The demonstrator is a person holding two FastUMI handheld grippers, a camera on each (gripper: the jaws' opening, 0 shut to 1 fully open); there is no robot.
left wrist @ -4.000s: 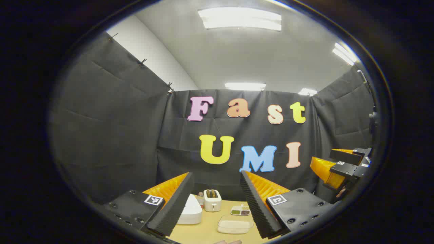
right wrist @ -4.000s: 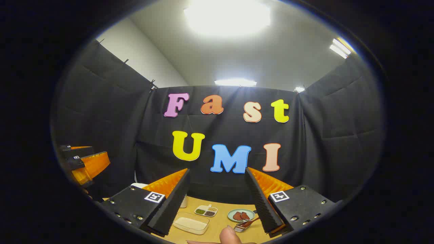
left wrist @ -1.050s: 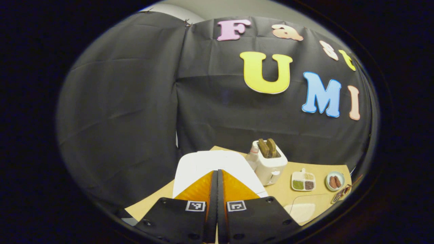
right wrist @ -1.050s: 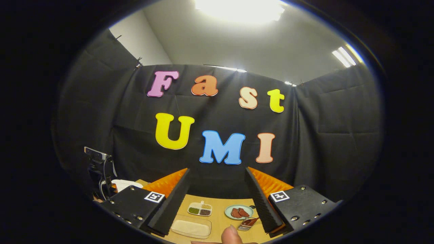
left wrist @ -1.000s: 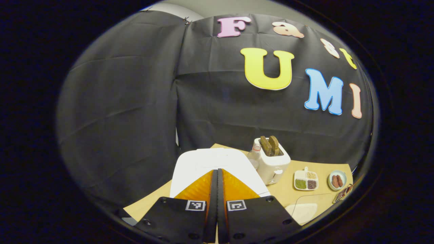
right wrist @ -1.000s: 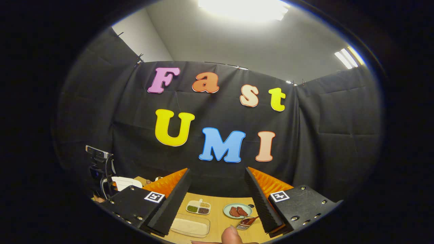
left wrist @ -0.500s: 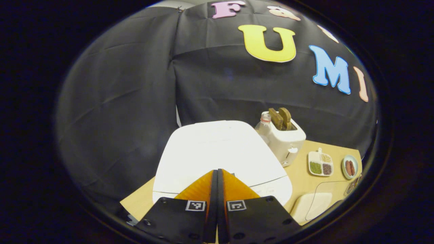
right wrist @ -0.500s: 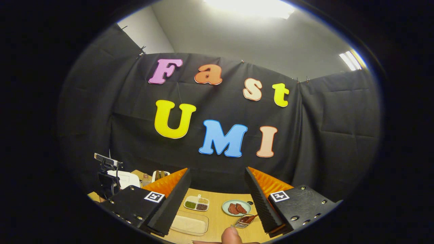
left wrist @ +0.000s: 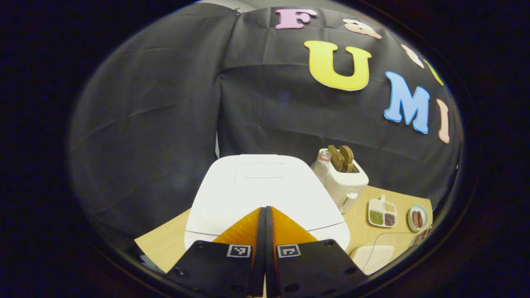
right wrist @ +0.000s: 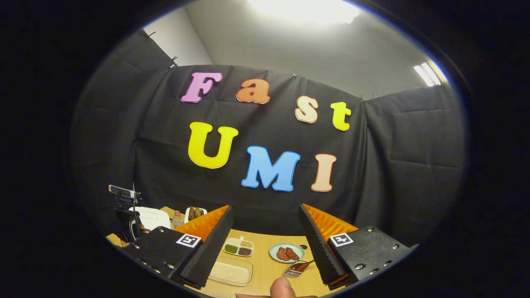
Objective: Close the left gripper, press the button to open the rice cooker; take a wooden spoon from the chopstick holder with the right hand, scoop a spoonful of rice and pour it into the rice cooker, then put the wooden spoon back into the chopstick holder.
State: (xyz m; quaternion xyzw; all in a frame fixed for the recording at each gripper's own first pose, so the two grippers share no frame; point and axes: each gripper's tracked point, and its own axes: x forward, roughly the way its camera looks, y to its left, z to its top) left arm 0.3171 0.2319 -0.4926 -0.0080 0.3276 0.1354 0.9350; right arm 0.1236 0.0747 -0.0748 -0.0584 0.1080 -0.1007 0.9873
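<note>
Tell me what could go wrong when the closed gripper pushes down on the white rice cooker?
The left hand-held gripper is shut over the front of the rice cooker, whose lid looks closed. Its fingers hide the button, so the push might miss. A hard push could slide the cooker into the bottle and toaster right beside it. Later, the spoon may spill rice from the clear container.

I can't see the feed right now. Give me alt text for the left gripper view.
The left gripper, fingers pressed together with nothing between them, points at the front edge of the closed white rice cooker on a wooden table. To the cooker's right stand a clear bottle and a white toaster holding two slices, then a divided dish of grains and a small plate.
</note>
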